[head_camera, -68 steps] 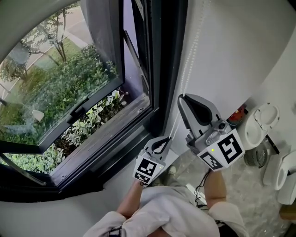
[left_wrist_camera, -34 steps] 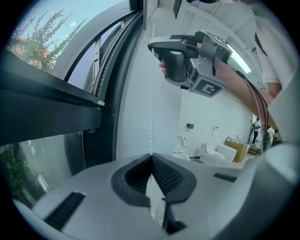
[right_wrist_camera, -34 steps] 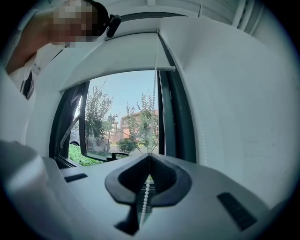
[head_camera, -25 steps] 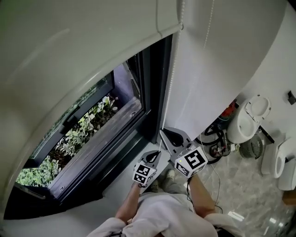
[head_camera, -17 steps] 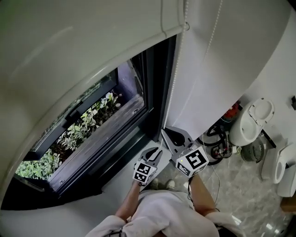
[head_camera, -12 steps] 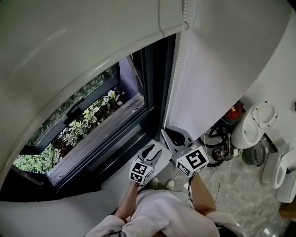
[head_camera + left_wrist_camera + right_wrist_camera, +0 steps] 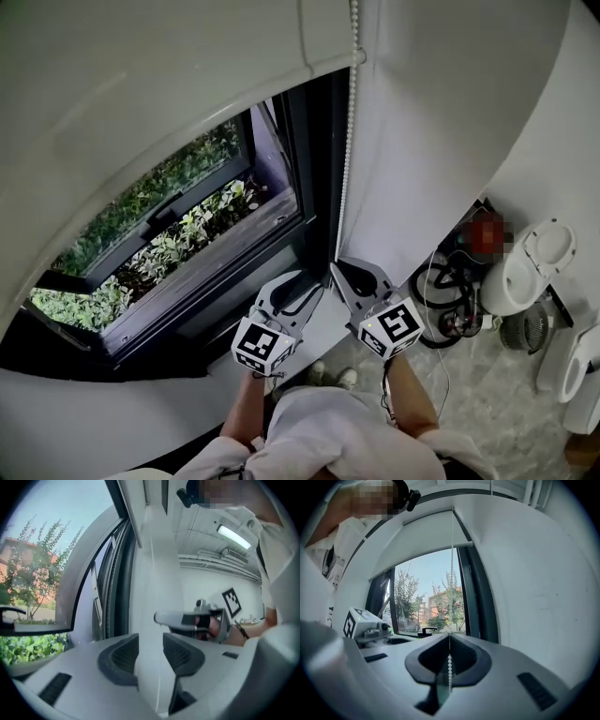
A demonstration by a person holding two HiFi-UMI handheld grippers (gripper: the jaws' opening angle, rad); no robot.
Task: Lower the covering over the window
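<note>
Right gripper (image 7: 337, 266) (image 7: 449, 633): level, fingers closed on the bead chain (image 7: 348, 141) (image 7: 451, 564). A short tail of beads hangs below the pinch.

Left gripper (image 7: 298, 286) (image 7: 151, 639): just beside the right gripper on its left, apart from it. Its fingers have just been opening and stand wide, pressing on nothing. A thin line of chain shows in the gap under the right gripper's tip; I cannot tell whether it lies between the fingers or beyond.

Both tips sit near the lower right corner of the dark window frame (image 7: 314, 169), above the sill (image 7: 211, 281).

The chain runs straight up along the frame's right edge to the roller blind (image 7: 141, 112) (image 7: 426, 534). The blind covers the upper part of the window, and its lower edge crosses the glass, leaving greenery (image 7: 159, 202) showing below.

To the right of the chain is bare white wall (image 7: 422, 141). A toilet (image 7: 525, 267) on the floor (image 7: 487, 394) is well apart from the grippers.
</note>
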